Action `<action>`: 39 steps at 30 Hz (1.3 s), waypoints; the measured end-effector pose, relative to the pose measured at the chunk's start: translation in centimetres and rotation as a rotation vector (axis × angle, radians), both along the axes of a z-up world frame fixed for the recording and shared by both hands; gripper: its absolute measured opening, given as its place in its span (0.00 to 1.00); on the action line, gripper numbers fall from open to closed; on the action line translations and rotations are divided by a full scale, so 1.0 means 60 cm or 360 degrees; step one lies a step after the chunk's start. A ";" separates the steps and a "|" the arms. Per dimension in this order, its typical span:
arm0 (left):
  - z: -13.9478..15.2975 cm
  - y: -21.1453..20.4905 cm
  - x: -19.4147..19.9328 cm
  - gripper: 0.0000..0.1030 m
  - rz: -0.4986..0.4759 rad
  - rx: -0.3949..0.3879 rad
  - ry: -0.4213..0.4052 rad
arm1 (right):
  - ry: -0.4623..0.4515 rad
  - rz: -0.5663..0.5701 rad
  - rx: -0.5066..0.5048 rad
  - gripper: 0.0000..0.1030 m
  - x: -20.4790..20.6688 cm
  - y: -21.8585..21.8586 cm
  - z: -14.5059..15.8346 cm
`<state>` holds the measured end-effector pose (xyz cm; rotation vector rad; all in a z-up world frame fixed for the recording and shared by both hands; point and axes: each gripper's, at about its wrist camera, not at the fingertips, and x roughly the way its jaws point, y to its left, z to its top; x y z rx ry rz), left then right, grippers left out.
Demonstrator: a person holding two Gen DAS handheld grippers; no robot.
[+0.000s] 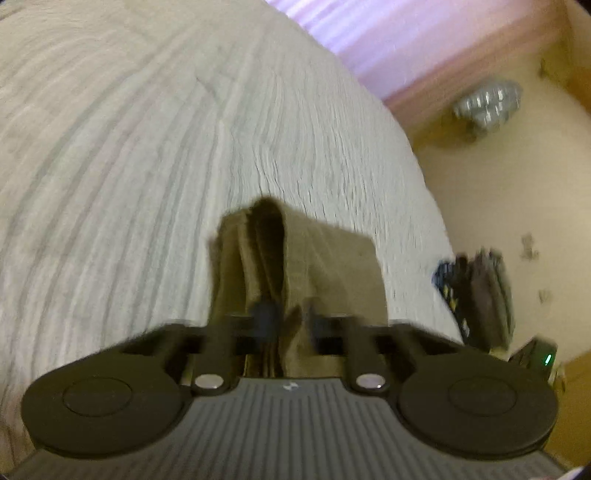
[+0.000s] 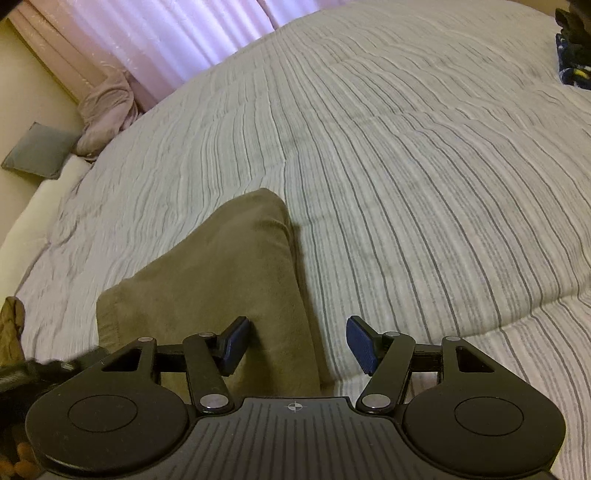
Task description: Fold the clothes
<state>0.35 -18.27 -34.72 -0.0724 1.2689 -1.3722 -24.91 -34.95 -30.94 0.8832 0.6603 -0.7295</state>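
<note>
Left gripper (image 1: pixel 286 314): lowest in its frame, we see its jaws pinching a bunched fold of the olive cloth (image 1: pixel 295 266); the view is blurred.
Right gripper (image 2: pixel 297 341): we find its jaws spread wide, gripping nothing, one pad (image 2: pixel 236 341) over the cloth (image 2: pixel 229 280).
Cloth: folded, on the striped bedspread (image 2: pixel 406 166), lower centre of both frames.
Curtain (image 2: pixel 166 33): pink, upper left of the right view.
Pile (image 1: pixel 476 291): dark clothes, right edge of the left view.
</note>
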 end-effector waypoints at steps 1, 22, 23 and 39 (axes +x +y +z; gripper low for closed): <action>-0.002 -0.001 -0.001 0.04 -0.0010 0.0001 -0.0007 | 0.0001 0.0002 0.0000 0.60 0.001 0.001 0.000; 0.009 0.084 -0.037 0.20 0.0097 0.0231 0.0030 | -0.0041 0.0082 0.0056 0.60 -0.033 0.039 0.001; 0.004 0.085 -0.036 0.14 0.0113 0.0233 0.0004 | -0.0032 0.0090 0.0064 0.60 -0.035 0.044 -0.001; 0.097 0.056 0.034 0.15 0.0032 0.0343 -0.0410 | -0.0135 -0.0161 0.0286 0.61 -0.087 0.047 -0.002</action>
